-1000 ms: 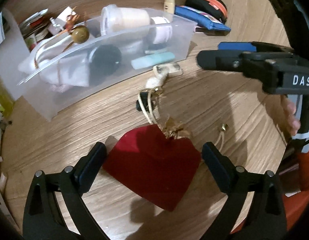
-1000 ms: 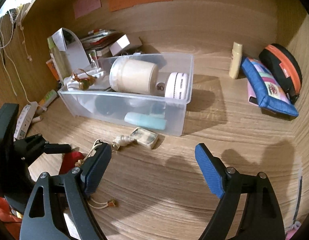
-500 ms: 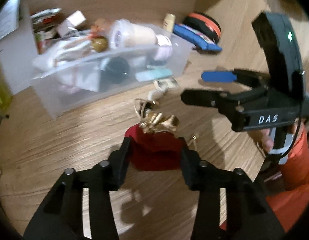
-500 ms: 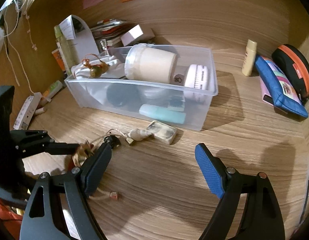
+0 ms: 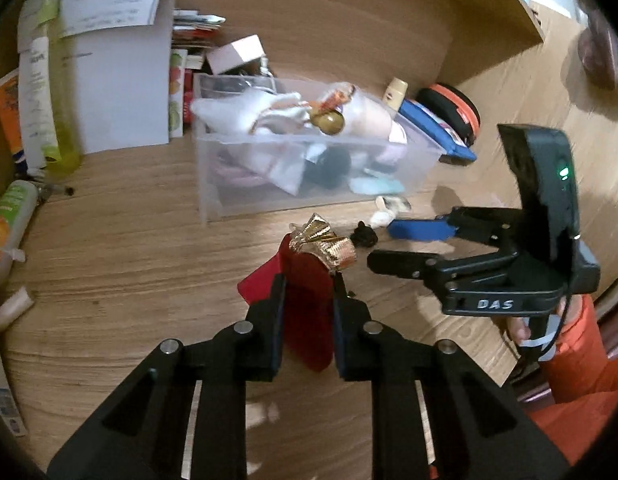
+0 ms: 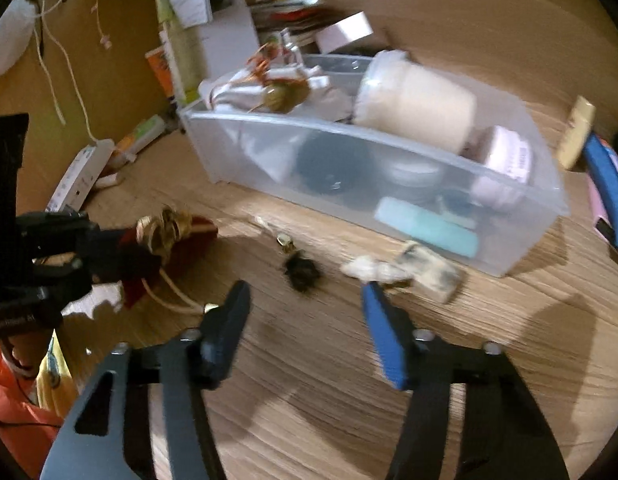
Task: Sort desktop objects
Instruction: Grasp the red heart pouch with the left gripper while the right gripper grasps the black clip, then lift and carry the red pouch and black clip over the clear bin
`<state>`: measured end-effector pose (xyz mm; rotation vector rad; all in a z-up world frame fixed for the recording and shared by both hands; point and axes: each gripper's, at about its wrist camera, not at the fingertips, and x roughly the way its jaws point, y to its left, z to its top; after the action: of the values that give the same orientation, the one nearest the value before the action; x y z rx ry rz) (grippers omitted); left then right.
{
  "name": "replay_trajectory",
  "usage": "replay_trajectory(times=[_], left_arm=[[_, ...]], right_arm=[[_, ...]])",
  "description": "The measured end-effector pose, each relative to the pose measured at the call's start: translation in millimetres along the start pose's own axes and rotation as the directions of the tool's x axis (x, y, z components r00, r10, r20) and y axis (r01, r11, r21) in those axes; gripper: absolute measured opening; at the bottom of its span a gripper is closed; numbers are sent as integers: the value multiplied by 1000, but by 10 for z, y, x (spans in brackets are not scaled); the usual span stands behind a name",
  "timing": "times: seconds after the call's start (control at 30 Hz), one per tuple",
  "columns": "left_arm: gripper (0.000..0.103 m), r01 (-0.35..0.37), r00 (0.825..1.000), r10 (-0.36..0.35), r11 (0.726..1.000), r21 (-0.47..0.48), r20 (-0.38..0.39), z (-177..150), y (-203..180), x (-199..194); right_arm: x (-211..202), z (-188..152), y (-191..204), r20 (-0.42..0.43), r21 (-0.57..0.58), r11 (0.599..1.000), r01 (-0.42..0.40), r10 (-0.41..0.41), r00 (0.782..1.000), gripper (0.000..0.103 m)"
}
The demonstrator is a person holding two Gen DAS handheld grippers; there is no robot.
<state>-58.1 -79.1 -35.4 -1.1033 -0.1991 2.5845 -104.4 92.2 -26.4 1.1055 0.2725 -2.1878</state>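
My left gripper (image 5: 308,284) is shut on a red cloth pouch (image 5: 309,312) with a gold gathered top and holds it above the wooden desk. The pouch also shows at the left of the right wrist view (image 6: 177,244). My right gripper (image 6: 305,300) is open and empty above the desk, over a small black charm (image 6: 303,270) tied to a white shell piece (image 6: 373,270) and a small worn block (image 6: 429,272). A clear plastic bin (image 6: 505,256) full of jars and small items stands behind them.
A blue pouch (image 5: 437,126) and a black-and-orange case (image 5: 453,108) lie right of the bin. Papers, a white stand (image 5: 117,88) and bottles crowd the back left. A power strip (image 6: 81,176) lies at the left.
My left gripper closed on the red pouch and lifted it off the desk. My right gripper moved forward and left toward the charm, with its jaws narrower than before.
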Motion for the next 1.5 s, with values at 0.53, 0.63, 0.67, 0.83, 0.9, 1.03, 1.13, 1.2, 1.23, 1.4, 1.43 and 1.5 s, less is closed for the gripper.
replay_trajectory(times=[0.53,0.63,0.67,0.83,0.9,1.03,1.13,1.2,1.23,1.4,1.43,1.5], left_arm=[[19,2,997,-2,1000,8,73,103,-12,-114],[19,12,996,-13,1000,16,87,159,-77,-137],[19,18,996,-19,1000,17,92,186,-98,-148],[19,41,992,-43,999,20,119,314,-184,-199],[19,51,990,-54,998,25,128,377,-221,-213],[19,58,986,-65,997,46,154,507,-325,-234],[19,65,983,-74,996,60,167,605,-396,-249],[19,70,981,-81,995,68,176,686,-445,-259],[19,65,980,-77,995,73,184,727,-466,-265],[19,46,974,-64,995,88,217,945,-520,-265],[19,42,974,-61,995,89,219,968,-523,-263],[19,37,973,-56,995,88,225,1044,-522,-248]], right_arm=[[77,128,123,21,-34,999,10,-9,1000,20],[-66,145,66,59,-25,999,22,-21,998,20],[-132,149,40,75,-22,999,24,-23,997,20],[-376,169,-76,133,-10,999,53,-51,990,20],[-480,188,-130,156,2,999,53,-52,986,20],[-661,249,-237,201,5,997,71,-71,977,20],[-753,302,-295,223,3,996,85,-84,971,20],[-790,343,-334,231,-1,996,91,-88,969,20],[-806,365,-354,235,-3,995,98,-94,967,20],[-856,504,-434,261,-10,993,116,-109,959,20],[-862,514,-445,264,-10,993,117,-110,958,20],[-871,554,-482,271,-12,992,123,-115,956,20]])
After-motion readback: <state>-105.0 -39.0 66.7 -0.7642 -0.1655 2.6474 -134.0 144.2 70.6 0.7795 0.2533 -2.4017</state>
